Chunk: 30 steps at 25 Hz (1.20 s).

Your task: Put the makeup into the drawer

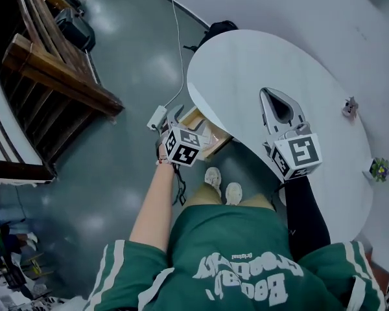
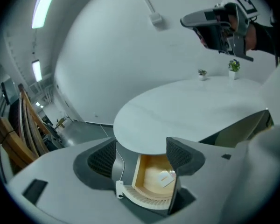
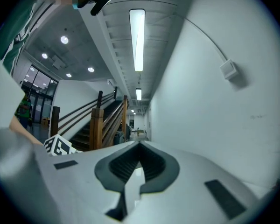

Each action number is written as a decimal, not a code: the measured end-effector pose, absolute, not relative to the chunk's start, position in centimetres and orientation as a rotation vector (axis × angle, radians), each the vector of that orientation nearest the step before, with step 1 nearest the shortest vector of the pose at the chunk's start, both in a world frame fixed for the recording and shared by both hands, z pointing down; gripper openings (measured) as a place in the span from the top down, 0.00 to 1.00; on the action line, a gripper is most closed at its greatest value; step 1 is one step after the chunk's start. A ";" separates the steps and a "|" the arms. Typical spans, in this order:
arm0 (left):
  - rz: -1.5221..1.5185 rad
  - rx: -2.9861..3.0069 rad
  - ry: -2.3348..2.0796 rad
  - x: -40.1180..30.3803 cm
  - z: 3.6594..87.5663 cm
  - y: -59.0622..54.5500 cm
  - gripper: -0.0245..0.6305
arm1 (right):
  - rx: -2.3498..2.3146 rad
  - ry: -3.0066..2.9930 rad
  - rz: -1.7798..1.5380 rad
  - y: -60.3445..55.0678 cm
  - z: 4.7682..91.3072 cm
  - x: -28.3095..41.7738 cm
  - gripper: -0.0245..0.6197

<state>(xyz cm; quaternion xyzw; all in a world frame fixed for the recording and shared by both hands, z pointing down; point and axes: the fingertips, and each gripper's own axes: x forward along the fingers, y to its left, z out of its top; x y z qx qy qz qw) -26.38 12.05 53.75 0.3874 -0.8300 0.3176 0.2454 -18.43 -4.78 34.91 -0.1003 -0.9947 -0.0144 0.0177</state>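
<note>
The person wore a green jersey [image 1: 246,258] with white lettering across it and white stripes down its short sleeves. A black sleeve [image 1: 306,216] covered the right arm. Below were olive trousers [image 1: 214,203] and pale shoes [image 1: 223,185]. The left gripper [image 1: 170,116] and the right gripper [image 1: 266,94] each had a smooth grey body, dark ribbed pads [image 2: 102,158] and a white cube [image 1: 298,153] with black square markers.

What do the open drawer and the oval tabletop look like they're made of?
Drawer: pale tan, matte, so probably unfinished light wood or plywood. Tabletop: even white with a soft sheen and thin edge, likely laminate or painted board.
</note>
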 end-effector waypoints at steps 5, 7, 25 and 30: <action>0.720 1.006 -2.464 -26.6 46.3 13.1 0.45 | -0.358 -3.104 -0.087 -3.0 33.3 -18.3 0.95; 0.686 1.007 -2.535 -26.4 43.4 13.3 0.45 | -0.367 -3.108 -0.101 -2.5 32.8 -18.2 0.95; 0.339 0.969 -2.899 -24.4 31.3 16.3 0.96 | -0.395 -3.137 -0.156 0.0 30.3 -17.7 0.95; 0.304 0.942 -2.930 -24.2 30.7 17.2 0.96 | -0.406 -3.131 -0.179 0.5 30.5 -17.4 0.95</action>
